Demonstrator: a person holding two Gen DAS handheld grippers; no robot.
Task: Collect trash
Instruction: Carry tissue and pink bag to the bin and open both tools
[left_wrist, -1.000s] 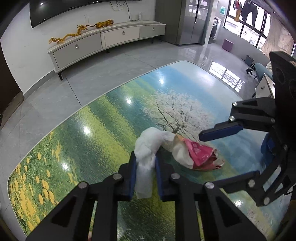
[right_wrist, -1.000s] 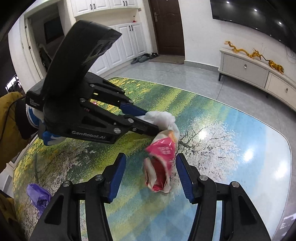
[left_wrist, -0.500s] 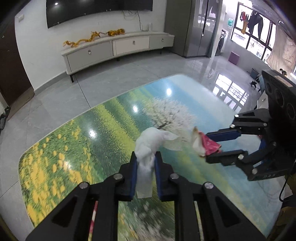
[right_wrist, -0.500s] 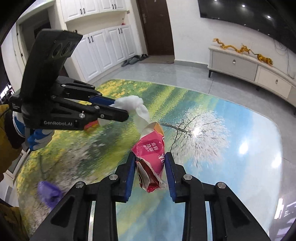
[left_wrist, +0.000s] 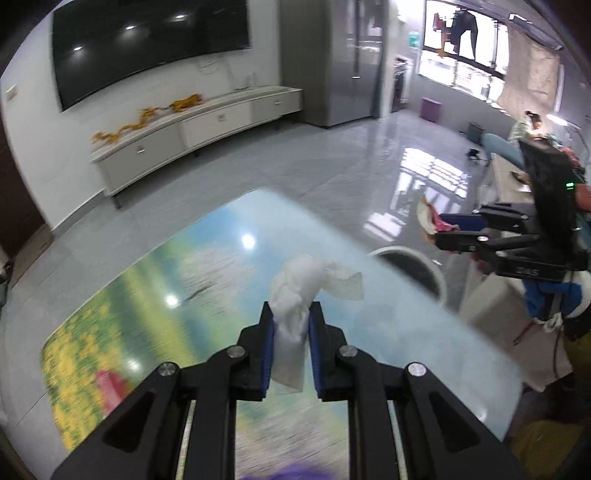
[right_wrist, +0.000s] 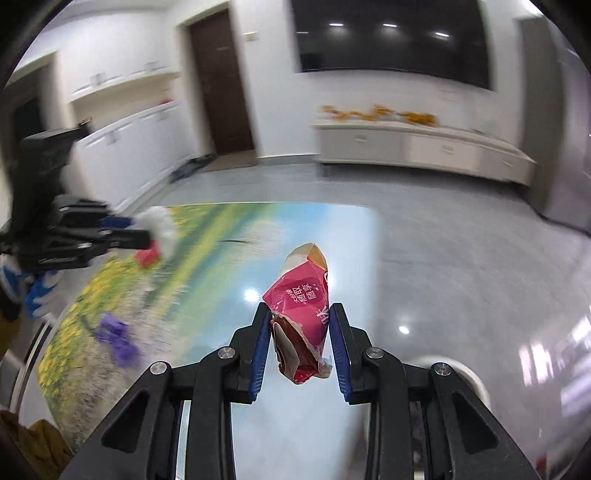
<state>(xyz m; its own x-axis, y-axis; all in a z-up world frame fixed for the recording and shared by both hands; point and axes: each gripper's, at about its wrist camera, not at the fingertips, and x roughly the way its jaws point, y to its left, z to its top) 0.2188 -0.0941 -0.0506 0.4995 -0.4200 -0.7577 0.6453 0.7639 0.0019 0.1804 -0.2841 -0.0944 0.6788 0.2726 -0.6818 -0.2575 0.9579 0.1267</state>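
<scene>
Left gripper (left_wrist: 291, 323) clamping crumpled white tissue (left_wrist: 301, 286) above glossy landscape-print table (left_wrist: 155, 280); right gripper (right_wrist: 297, 334) pinching torn pink snack wrapper (right_wrist: 301, 314), nearing white round bin (left_wrist: 410, 260). Step: carrying trash. Next: positioning over bin opening, releasing

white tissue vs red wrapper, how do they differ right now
The white tissue is plain, soft and crumpled, pinched in the left tool. The red wrapper is glossy, printed with white characters and torn, pinched in the right tool. Both are held lifted off the table.
</scene>
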